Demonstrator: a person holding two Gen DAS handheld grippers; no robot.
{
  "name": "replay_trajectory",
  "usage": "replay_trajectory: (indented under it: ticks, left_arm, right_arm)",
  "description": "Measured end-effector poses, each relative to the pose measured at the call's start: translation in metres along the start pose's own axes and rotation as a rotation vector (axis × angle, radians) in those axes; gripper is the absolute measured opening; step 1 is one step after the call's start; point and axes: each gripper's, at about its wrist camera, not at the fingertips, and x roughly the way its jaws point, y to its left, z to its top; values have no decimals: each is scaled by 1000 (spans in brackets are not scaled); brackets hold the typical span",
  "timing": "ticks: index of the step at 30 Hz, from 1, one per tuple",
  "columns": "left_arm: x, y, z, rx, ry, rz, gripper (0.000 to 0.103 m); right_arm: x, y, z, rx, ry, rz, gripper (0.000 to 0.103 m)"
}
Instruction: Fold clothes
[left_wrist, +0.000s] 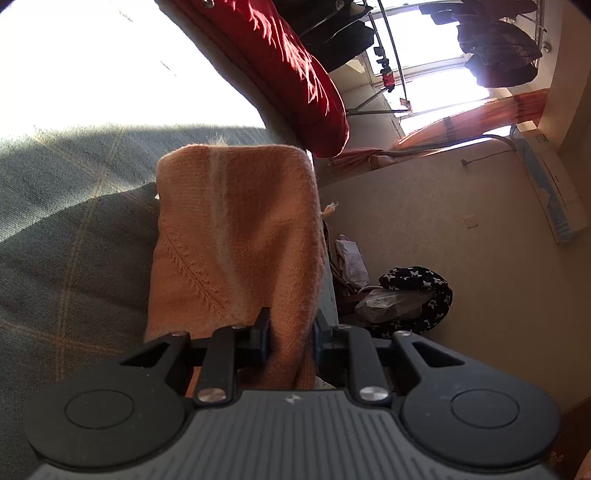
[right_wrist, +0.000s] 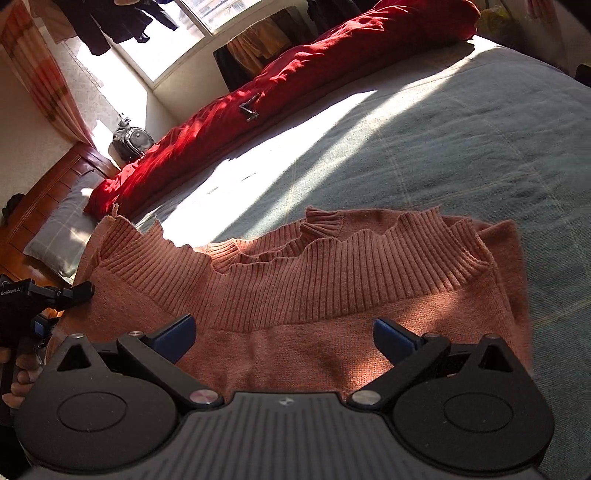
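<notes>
Orange sweater (right_wrist: 332, 295) lengthwise across the bed (right_wrist: 461, 147), left gripper (left_wrist: 290, 338) clamped on its edge, right gripper (right_wrist: 284, 338) spread above

Harsh sun poured through the window (right_wrist: 192, 33), blowing out the bed (left_wrist: 92, 74); fisheye edges curved, shadows deep.

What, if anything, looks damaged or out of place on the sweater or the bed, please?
The orange sweater has a frayed, ragged ribbed hem with loose threads at its left corner, and another stray tuft shows in the left wrist view. A small metal object lies on the red duvet.
</notes>
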Motion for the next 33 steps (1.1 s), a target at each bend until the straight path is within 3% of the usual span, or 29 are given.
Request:
replay_trajectory:
  ticks: [6, 12, 17, 24, 33]
  left_arm:
    - [12, -14, -7, 7, 4, 39, 19]
    - [17, -29, -11, 18, -9, 56, 19]
    - [26, -41, -16, 18, -8, 27, 19]
    - [56, -61, -26, -6, 6, -57, 19]
    - [113, -62, -40, -99, 53, -74, 19]
  right_arm:
    - [-13, -17, 6, 0, -16, 32, 103]
    - [-13, -5, 13, -89, -9, 102, 103]
    - [-13, -10, 13, -85, -15, 124, 103]
    - [-32, -44, 10, -27, -50, 94, 103]
    - [-69, -92, 8, 43, -120, 34, 103]
